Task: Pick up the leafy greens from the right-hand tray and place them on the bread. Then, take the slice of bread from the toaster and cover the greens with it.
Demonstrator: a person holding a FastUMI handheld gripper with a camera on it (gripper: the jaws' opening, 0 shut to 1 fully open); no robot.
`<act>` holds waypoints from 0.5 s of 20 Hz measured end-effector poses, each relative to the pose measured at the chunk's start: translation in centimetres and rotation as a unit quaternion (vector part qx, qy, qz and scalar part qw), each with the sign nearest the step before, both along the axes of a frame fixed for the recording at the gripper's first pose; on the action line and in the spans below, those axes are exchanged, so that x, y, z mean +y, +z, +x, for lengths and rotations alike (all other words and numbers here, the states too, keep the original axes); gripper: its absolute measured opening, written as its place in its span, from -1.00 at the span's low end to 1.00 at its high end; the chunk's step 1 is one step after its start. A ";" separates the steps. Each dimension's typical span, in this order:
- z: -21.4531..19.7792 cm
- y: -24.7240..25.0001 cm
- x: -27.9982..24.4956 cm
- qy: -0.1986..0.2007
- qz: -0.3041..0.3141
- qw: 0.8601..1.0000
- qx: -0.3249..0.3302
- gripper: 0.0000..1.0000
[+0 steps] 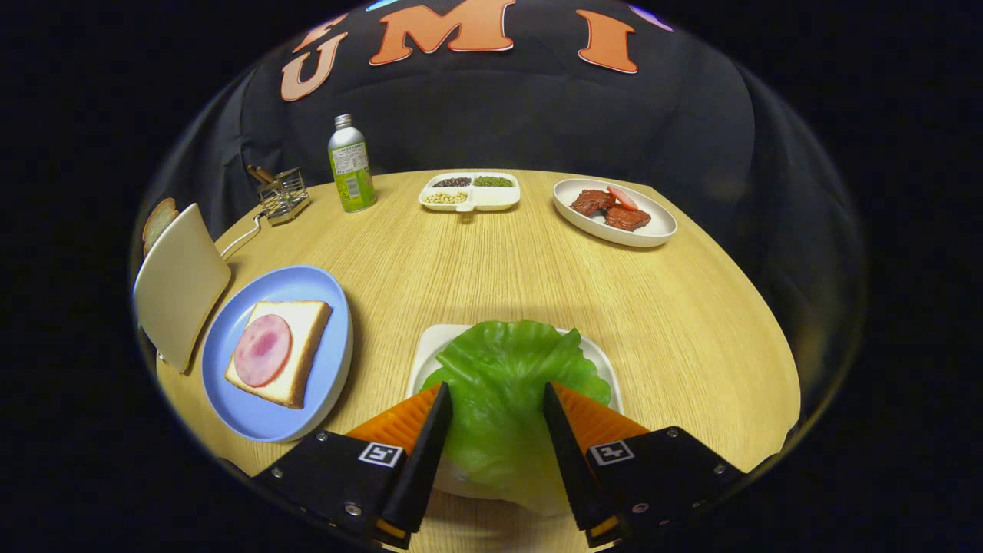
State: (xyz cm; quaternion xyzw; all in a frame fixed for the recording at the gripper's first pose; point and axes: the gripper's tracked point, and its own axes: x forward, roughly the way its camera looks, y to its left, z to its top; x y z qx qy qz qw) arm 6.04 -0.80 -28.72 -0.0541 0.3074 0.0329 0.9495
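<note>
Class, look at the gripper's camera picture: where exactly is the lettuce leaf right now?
In the gripper view, the lettuce leaf lies on the white tray, between the open jaws of the gripper, right of the blue plate.

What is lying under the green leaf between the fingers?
Under the leafy greens lies a white tray; its rim shows beyond and beside the leaf. The leaf covers the tray's middle, so anything there is hidden. The gripper has a finger on each side of the leaf.

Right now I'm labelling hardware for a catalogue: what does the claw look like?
The claw has two wedge-shaped fingers, orange and ribbed on their outer faces with black inner pads. Each sits on a black block fastened with silver screws and bearing a square black-and-white marker.
</note>
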 end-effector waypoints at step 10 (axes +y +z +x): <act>0.2 0.7 -1.8 -0.041 0.015 0.999 0.002 -0.96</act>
